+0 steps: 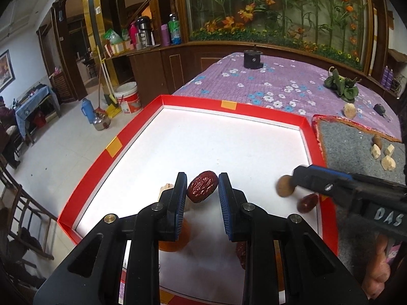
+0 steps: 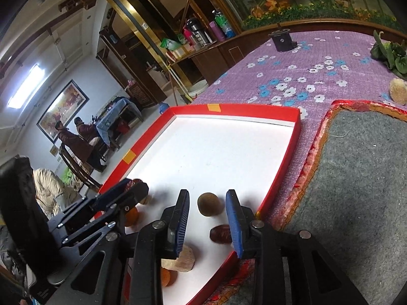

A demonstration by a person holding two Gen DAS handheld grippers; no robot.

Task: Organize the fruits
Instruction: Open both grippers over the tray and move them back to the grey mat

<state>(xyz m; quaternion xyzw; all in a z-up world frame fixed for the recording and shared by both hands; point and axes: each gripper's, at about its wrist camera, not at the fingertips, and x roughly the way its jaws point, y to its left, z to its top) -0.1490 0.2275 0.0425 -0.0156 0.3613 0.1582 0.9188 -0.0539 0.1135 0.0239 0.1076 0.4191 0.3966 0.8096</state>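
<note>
Two grippers work the near end of a red-rimmed tray (image 1: 267, 113) on a flowered purple tablecloth (image 1: 254, 84). The left gripper (image 1: 202, 176) pinches a wrinkled red date (image 1: 202, 186) at its fingertips, clear of the white floor near the tray's left edge. The date's long axis slants across the jaws rather than along them.

The right gripper (image 2: 207, 193) stands slightly spread near the tray's right edge. A round brown fruit (image 2: 208, 204) sits straight ahead between its blue pads (image 2: 235, 218), with a gap showing on either side. It appears to rest on the tray floor.

A second date (image 2: 220, 233) lies just beside the right gripper's right-hand finger, nearer the front corner. More pieces wait on the grey mat (image 1: 356, 147) beyond the tray's right edge, the right hand's side. The carried date likely needs only a straight lowering to join the others.
</note>
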